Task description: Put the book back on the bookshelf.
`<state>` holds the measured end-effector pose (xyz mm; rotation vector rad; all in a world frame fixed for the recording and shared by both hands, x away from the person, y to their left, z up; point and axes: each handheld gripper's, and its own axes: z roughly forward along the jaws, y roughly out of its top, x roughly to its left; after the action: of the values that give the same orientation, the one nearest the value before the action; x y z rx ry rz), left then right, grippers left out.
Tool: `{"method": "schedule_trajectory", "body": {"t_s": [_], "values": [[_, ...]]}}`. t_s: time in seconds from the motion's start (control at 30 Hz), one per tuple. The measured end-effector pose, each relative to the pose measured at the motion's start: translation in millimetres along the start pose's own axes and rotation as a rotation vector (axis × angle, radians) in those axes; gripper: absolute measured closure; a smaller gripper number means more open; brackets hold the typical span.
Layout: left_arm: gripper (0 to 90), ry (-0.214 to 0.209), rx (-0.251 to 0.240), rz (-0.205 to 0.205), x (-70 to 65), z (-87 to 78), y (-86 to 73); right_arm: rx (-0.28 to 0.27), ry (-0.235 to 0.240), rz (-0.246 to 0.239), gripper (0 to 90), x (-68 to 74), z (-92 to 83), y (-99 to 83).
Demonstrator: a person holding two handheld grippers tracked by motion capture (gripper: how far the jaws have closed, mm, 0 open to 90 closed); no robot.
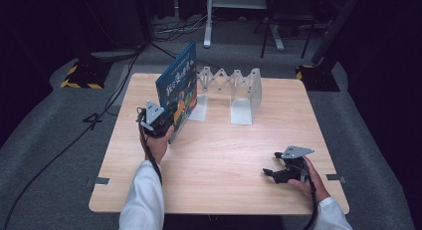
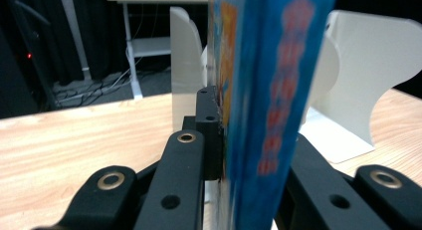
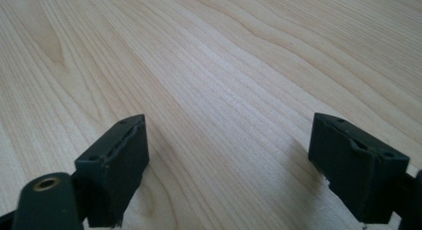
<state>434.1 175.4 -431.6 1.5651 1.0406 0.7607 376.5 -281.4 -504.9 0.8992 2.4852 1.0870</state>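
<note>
A thin blue picture book (image 1: 177,88) stands upright on edge at the left of the wooden table (image 1: 224,155), leaning slightly. My left gripper (image 1: 170,122) is shut on its near lower edge. In the left gripper view the book's blue spine (image 2: 271,105) runs up between the two black jaws, and the left pad (image 2: 209,128) presses against the cover. A white accordion book rack (image 1: 234,90) stands just behind and to the right of the book. My right gripper (image 1: 271,173) rests low near the table's front right, jaws wide apart over bare wood (image 3: 224,65) with nothing between them.
The rack's white dividers (image 2: 184,65) rise right behind the book, a wider one (image 2: 361,70) to its right. Bare tabletop lies between the two hands. Cables and black stand bases sit on the grey floor (image 1: 59,140) around the table.
</note>
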Motion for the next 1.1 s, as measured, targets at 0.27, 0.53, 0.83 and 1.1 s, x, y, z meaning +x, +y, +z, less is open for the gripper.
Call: {"method": "schedule_trajectory", "body": {"t_s": [0.27,0.53,0.83,1.1], "values": [[80.8,-0.014,0.008,0.005,-9.2,13.6,1.0,0.0,0.0,0.0,16.3,0.0,0.0,0.0],[78.1,-0.029,0.002,-0.059,-17.5,31.1,3.3,0.001,0.0,-0.001,16.1,-0.1,0.1,0.1],[77.2,0.002,-0.006,-0.151,-25.8,38.9,8.9,0.001,0.0,-0.001,16.2,-0.1,0.1,0.1],[75.0,0.008,-0.028,-0.205,-30.4,40.3,9.4,-0.001,0.002,-0.002,16.1,-0.3,0.3,0.1]]}}
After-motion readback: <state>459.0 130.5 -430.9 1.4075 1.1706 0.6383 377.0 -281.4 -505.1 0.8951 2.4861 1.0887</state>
